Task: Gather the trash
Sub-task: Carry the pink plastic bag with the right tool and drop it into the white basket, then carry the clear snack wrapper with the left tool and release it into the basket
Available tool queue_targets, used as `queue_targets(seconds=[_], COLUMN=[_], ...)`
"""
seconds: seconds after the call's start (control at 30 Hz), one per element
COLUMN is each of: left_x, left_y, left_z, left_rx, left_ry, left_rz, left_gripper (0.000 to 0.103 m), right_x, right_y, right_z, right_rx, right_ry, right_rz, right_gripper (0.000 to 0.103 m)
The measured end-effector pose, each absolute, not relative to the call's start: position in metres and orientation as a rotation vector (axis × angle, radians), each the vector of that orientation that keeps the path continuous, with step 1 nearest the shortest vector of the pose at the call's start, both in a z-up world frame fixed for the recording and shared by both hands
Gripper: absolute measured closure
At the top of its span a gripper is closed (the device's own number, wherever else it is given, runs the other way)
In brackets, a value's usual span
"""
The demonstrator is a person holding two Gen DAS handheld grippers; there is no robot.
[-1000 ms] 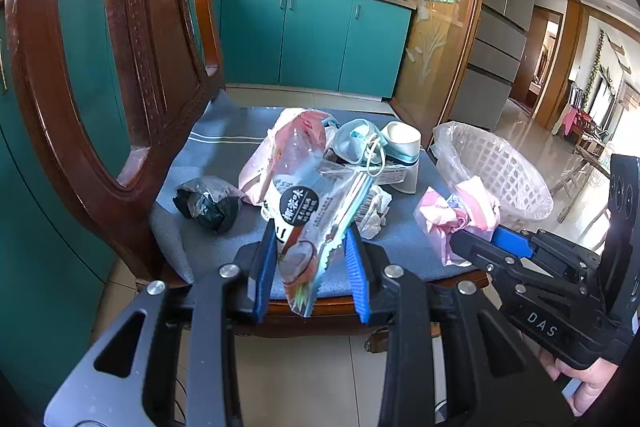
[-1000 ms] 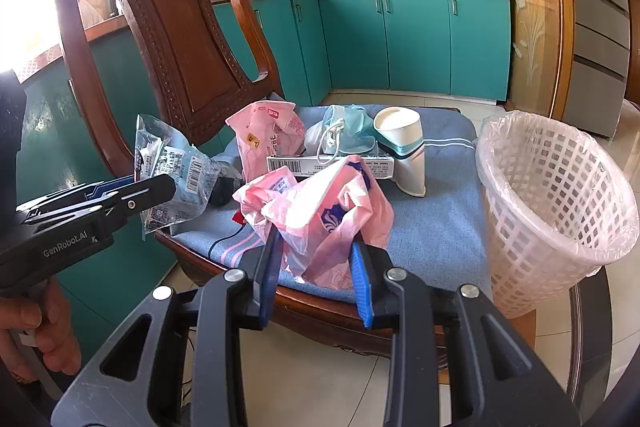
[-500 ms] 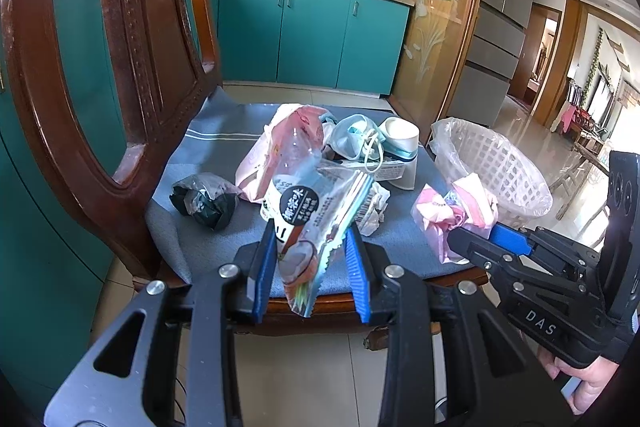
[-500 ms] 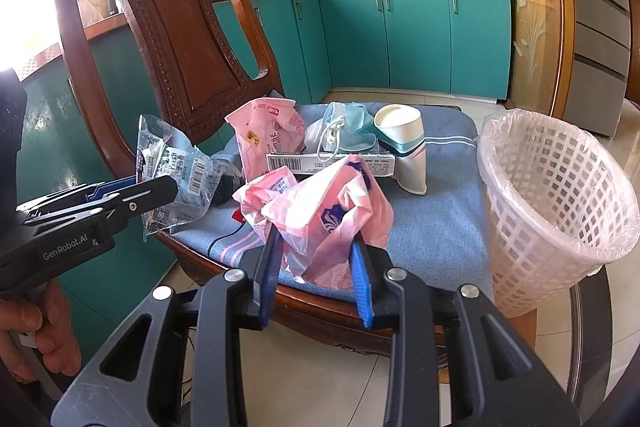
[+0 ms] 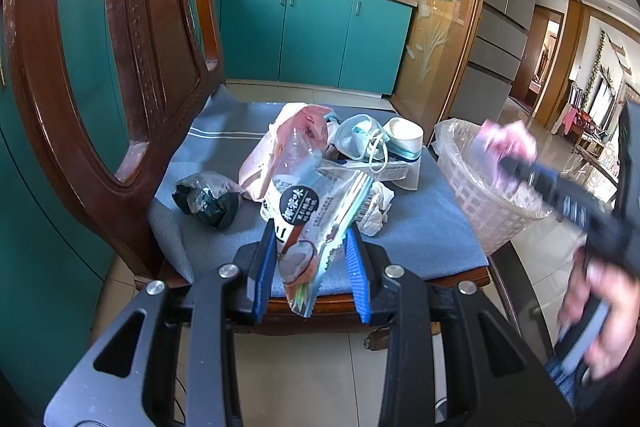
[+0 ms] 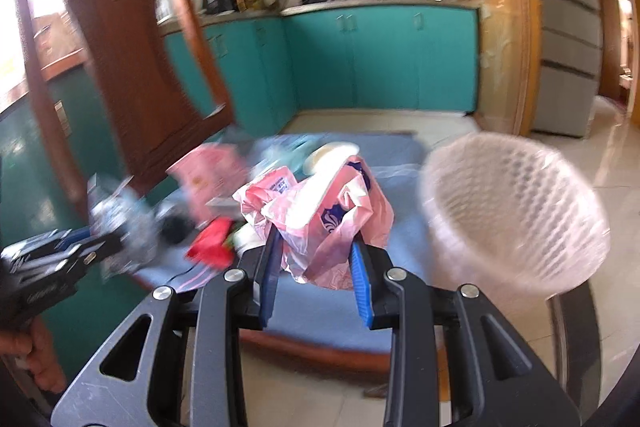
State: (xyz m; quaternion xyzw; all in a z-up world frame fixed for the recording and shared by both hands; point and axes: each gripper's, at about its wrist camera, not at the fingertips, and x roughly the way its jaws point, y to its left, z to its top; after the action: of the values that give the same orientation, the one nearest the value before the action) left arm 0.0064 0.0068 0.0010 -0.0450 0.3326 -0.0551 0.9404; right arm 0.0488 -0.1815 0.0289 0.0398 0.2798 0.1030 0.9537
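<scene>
My left gripper [image 5: 312, 259] is shut on a clear snack wrapper [image 5: 316, 219] with a black label, held above the front edge of the chair seat. My right gripper [image 6: 316, 267] is shut on a crumpled pink plastic bag [image 6: 328, 215]. In the left wrist view the right gripper [image 5: 508, 159] and the pink bag [image 5: 506, 143] are blurred, up over the white mesh basket [image 5: 488, 211]. The basket [image 6: 516, 215] stands right of the seat. More trash lies on the blue cushion [image 5: 224, 147]: a pink packet [image 5: 276, 151], a face mask [image 5: 356, 135], a paper cup [image 5: 404, 143], a dark bag [image 5: 208, 199].
The chair's carved wooden back [image 5: 148, 39] rises at the left. Teal kitchen cabinets [image 5: 316, 35] stand behind, with pots on the counter. A glass table edge [image 5: 516, 291] curves below the basket. A crumpled white paper [image 5: 376, 207] lies by the wrapper.
My right gripper has swung up and to the right with the pink bag, toward the basket; its view is motion blurred. The left gripper has stayed about still with the wrapper.
</scene>
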Motion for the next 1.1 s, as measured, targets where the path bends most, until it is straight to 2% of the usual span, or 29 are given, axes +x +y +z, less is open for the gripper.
queue_targets(seconds=[0.27, 0.3, 0.43, 0.5, 0.73, 0.93, 1.1], left_x=[0.006, 0.006, 0.007, 0.007, 0.009, 0.011, 0.011], left_y=[0.008, 0.009, 0.008, 0.006, 0.005, 0.009, 0.011], left_z=[0.001, 0.001, 0.0, 0.0, -0.001, -0.002, -0.001], left_rx=[-0.091, -0.091, -0.091, -0.089, -0.088, -0.118, -0.126], left_ry=[0.681, 0.682, 0.684, 0.684, 0.681, 0.676, 0.67], left_rz=[-0.113, -0.112, -0.111, -0.112, -0.106, -0.093, -0.08], left_gripper=[0.069, 0.069, 0.069, 0.069, 0.069, 0.069, 0.069], right_x=[0.1, 0.104, 0.106, 0.102, 0.074, 0.052, 0.037], right_y=[-0.265, -0.272, -0.292, -0.292, -0.263, -0.209, -0.172], right_z=[0.032, 0.032, 0.029, 0.03, 0.034, 0.028, 0.019], right_rx=[0.142, 0.144, 0.158, 0.159, 0.128, 0.087, 0.053], right_ry=[0.533, 0.525, 0.515, 0.509, 0.508, 0.548, 0.584], right_rz=[-0.06, -0.09, -0.174, -0.182, -0.095, 0.019, 0.117], right_gripper=[0.07, 0.066, 0.039, 0.031, 0.03, 0.022, 0.022])
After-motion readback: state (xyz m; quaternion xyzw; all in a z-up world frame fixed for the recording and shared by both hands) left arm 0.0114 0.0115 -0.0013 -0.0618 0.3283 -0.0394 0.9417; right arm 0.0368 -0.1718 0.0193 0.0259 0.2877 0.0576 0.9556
